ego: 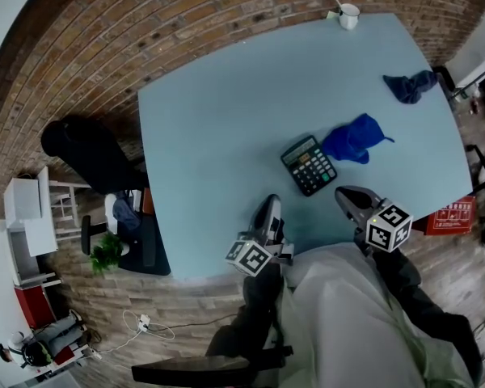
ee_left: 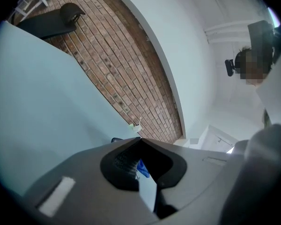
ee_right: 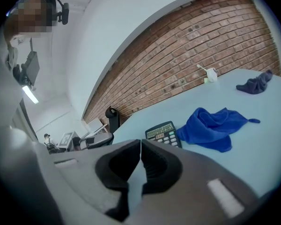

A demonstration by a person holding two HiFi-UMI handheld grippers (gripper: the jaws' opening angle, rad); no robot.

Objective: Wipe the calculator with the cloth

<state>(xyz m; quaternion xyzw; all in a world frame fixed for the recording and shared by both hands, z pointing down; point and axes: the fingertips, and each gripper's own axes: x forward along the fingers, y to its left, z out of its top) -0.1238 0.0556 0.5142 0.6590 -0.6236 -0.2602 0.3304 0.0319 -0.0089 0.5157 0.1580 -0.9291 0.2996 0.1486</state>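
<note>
- The left hand-held gripper (ee_left: 139, 142) has its jaws closed tip to tip and holds nothing. The bit of blue in the gap behind the tips is cloth lying farther off on the tabletop (ego: 226, 128).
- The right hand-held gripper (ee_right: 140, 146) is likewise closed and empty, and it tilts down towards the work.
- Both hover over the near edge of the tabletop, short of the calculator (ego: 308, 165), probably parked there between moves.
- The calculator lies flat, keys up and askew, just ahead of the two grippers and within easy reach of either.
- The blue cloth (ego: 353, 139) lies bunched at the calculator's far right side, its edge meeting that corner, so the right gripper is the nearer one to it.
- This layout fits either a cloth waiting to be picked up or one put down after wiping; the calculator's surface gives no clue.
- Well beyond these, a darker cloth (ego: 410, 86) lies crumpled, and a white cup (ego: 348, 14) stands at the far edge.
</note>
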